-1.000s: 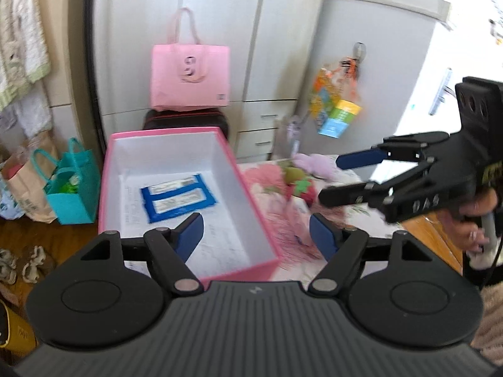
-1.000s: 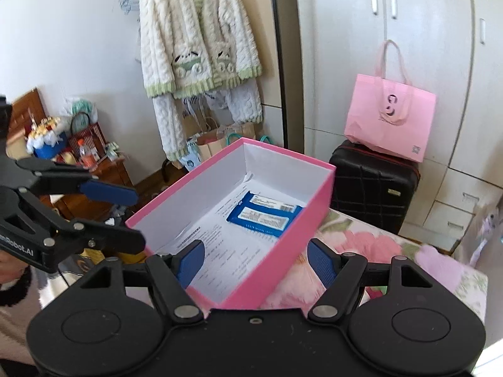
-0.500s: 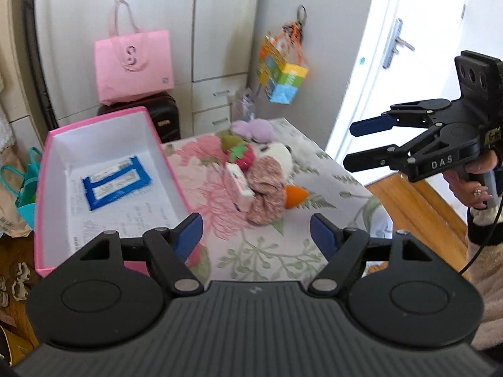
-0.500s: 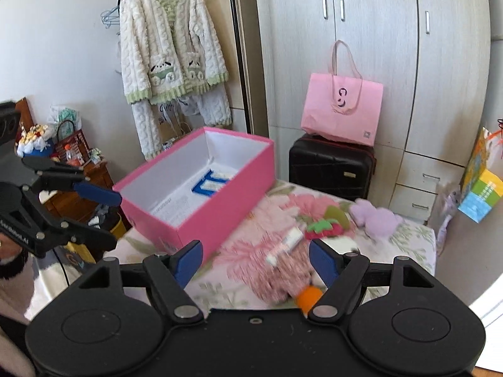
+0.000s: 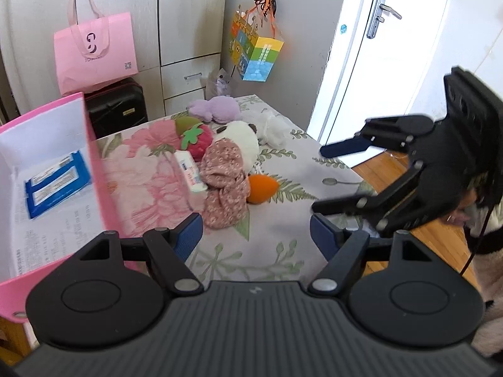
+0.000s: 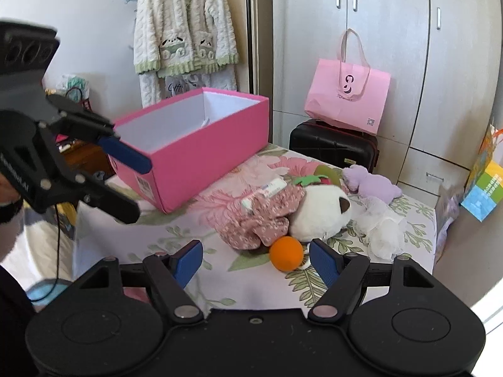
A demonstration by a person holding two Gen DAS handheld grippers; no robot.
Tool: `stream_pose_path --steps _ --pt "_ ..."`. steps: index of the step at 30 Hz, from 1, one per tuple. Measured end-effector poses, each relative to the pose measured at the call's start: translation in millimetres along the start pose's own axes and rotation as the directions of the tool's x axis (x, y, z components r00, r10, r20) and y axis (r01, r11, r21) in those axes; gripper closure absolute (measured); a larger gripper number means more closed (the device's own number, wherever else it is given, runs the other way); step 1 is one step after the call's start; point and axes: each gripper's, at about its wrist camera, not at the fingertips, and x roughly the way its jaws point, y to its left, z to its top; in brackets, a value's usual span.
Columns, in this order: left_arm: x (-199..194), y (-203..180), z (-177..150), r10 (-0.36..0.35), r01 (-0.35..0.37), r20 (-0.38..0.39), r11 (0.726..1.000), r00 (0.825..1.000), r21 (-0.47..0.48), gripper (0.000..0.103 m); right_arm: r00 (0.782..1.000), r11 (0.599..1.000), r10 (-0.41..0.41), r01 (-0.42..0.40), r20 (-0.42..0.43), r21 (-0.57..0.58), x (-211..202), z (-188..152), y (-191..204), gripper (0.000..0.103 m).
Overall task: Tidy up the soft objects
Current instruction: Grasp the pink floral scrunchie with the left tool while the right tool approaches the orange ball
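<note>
Between the spread, empty fingers of the right gripper point(image 6: 255, 264) sits the orange ball point(image 6: 286, 257), probably light foam; the left gripper point(image 5: 255, 241) is also apart and empty. Beyond lie limp pink floral cloth point(image 6: 261, 220) and a squashy panda plush point(image 6: 320, 213), beside the pink box point(image 6: 201, 154). Pinch each mid-body.

Both wrist views look obliquely down, near the worktop point(image 5: 283, 169); both share the plush pile point(image 6: 317, 213) and pink box point(image 6: 201, 144).
</note>
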Motion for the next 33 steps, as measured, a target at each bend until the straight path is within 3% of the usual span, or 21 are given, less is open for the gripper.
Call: stream_pose_path --steps 5,9,15,18,21,25,28,33 --pt "35 -5 0 -0.003 0.003 0.043 1.000 0.999 0.010 0.028 0.999 0.999 -0.052 0.052 0.009 -0.013 35 -18 -5 0.024" --pt "64 4 6 -0.023 0.026 0.063 0.999 0.998 -0.048 0.030 0.996 0.996 -0.083 0.084 0.035 -0.033 59 -28 -7 0.024" --pt "95 10 15 0.056 -0.048 0.142 0.997 0.988 -0.058 0.038 0.992 0.995 -0.097 0.098 0.078 -0.009 82 -32 -10 0.026" --pt "109 13 21 0.076 -0.066 0.153 0.995 0.985 -0.069 0.045 0.992 0.996 -0.090 0.087 0.090 0.038 91 -34 -13 0.036" --pt "121 9 20 0.147 -0.141 0.165 0.989 0.975 -0.047 0.047 0.989 0.994 -0.101 0.096 0.107 0.049 96 -35 -11 0.045" --pt "132 11 12 0.182 -0.178 0.128 0.983 0.975 -0.042 0.047 0.987 0.992 -0.116 0.111 0.112 0.053 100 -36 -8 0.048" --pt "130 10 6 0.190 -0.188 0.143 0.982 0.971 -0.028 0.047 0.985 0.990 -0.136 0.130 0.111 0.057 100 -39 -5 0.048" --pt "133 3 2 0.239 -0.242 0.152 0.970 0.959 -0.001 0.051 0.981 0.985 -0.164 0.157 0.101 0.070 105 -48 -5 0.059"
